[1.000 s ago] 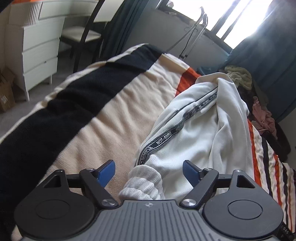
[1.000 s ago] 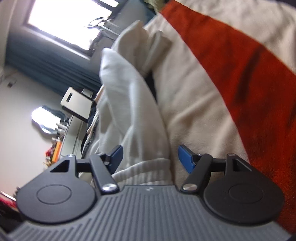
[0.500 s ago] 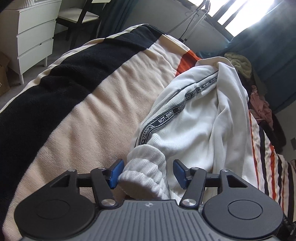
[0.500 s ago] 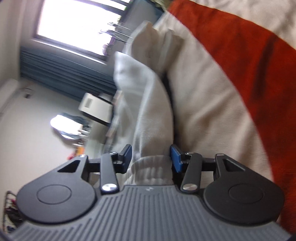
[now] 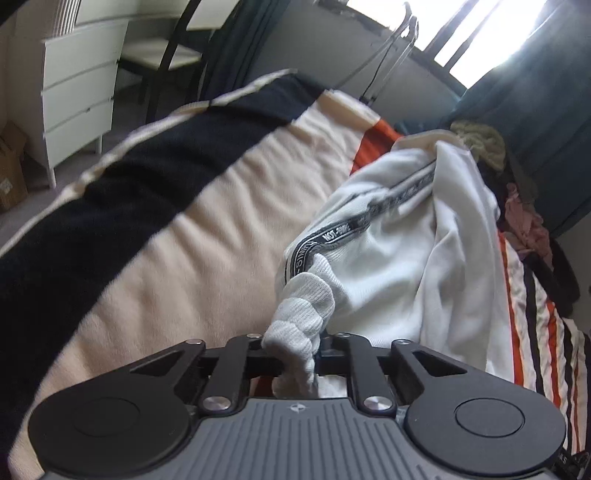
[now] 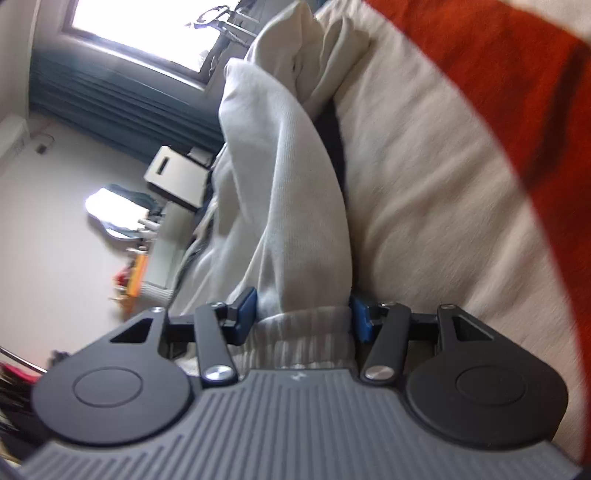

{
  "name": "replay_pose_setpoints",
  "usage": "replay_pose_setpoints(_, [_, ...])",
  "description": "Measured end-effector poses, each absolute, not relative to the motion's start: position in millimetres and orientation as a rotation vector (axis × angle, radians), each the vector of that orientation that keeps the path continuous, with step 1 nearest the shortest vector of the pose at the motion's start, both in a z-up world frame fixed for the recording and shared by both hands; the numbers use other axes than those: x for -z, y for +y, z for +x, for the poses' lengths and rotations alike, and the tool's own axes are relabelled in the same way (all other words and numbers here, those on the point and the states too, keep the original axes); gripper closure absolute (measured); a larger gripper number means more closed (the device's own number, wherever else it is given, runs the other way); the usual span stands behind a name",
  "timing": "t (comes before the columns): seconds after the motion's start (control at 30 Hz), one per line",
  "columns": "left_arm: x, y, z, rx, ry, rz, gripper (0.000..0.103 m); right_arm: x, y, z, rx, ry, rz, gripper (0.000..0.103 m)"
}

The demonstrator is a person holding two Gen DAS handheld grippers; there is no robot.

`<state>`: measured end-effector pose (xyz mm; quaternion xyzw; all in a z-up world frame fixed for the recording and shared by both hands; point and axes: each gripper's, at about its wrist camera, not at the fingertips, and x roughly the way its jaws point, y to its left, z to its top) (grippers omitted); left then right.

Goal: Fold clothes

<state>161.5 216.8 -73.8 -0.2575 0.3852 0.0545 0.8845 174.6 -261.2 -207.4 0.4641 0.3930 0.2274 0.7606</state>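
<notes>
Since the earlier frame the left gripper [image 5: 295, 354] has just been closing, and its fingers now pinch the ribbed cuff [image 5: 301, 321] of the white garment [image 5: 399, 251], where before they stood spread on either side of it. The cuff bunches up between the black finger arms, and the blue pads are hidden behind the cloth. The right gripper [image 6: 302, 314] has also narrowed over the same span and then held; its blue fingers [image 6: 246, 308] now press against both sides of another ribbed cuff [image 6: 306, 332] of the same garment, gripping it.

The white garment lies crumpled on the bed, on a striped blanket [image 5: 221, 229] with cream, black and orange bands. In the left wrist view a black printed tape [image 5: 354, 225] runs along one sleeve, which leads from the pinched cuff up into the heap of cloth. In the right wrist view the held sleeve rises away from the fingers toward the window [image 6: 140, 33], with the cream and orange blanket to its right.

Beyond the bed stand a white chest of drawers [image 5: 77, 96], a dark chair [image 5: 166, 55] and dark blue curtains [image 5: 535, 110], with more clothes piled [image 5: 517, 206] at the far edge.
</notes>
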Motion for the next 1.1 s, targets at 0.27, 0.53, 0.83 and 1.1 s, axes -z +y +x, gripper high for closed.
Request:
replay_pose_setpoints(0.27, [11.9, 275.9, 222.9, -0.175, 0.701, -0.554, 0.090, 164.0, -181.8, 157.2, -0.631, 0.786, 0.935, 0.080])
replay_pose_setpoints(0.53, [-72.7, 354.4, 340.7, -0.312, 0.591, -0.351, 0.090, 148.0, -20.9, 218.1, -0.799, 0.722, 1.040, 0.082])
replay_pose_setpoints(0.83, [-20.6, 430.1, 477.9, -0.465, 0.737, -0.302, 0.090, 184.5, 105.3, 327.4, -0.885, 0.857, 1.043, 0.082])
replay_pose_setpoints(1.1, [12.3, 440.5, 483.9, -0.458, 0.839, -0.282, 0.059, 169.2, 128.8, 339.0, -0.922, 0.965, 0.916, 0.039])
